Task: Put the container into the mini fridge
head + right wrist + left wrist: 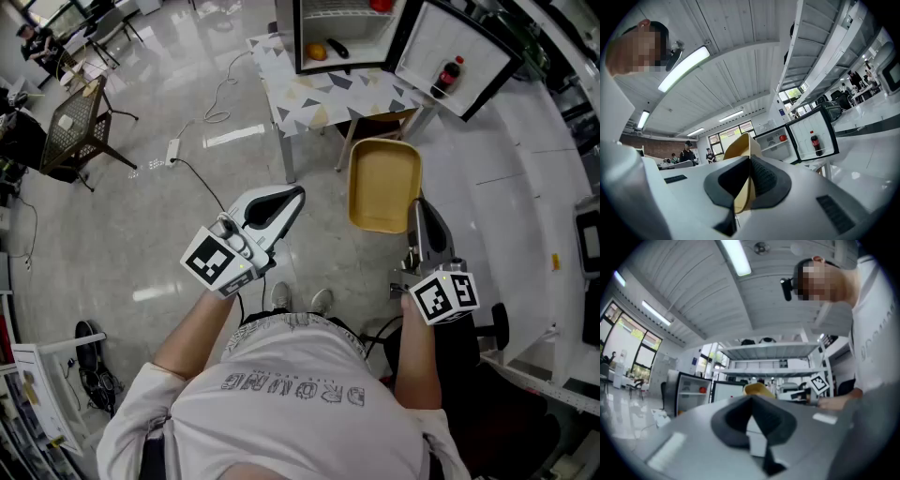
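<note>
A shallow yellow container (382,183) hangs in the air in front of me, and my right gripper (415,214) is shut on its near right rim. In the right gripper view the container's edge (740,145) sits pinched between the dark pads. The mini fridge (342,37) stands on a patterned table (319,94) ahead, its door (457,56) swung open to the right. My left gripper (294,198) is held out to the left of the container with its jaws shut and nothing in them. The left gripper view shows the container (757,389) and the fridge (691,390) far off.
Inside the fridge lie an orange (318,52) and a red item (380,5) on a shelf. A cola bottle (447,77) stands in the door rack. A mesh chair (77,122) and a floor cable (202,178) are to the left. White desks (544,187) run along the right.
</note>
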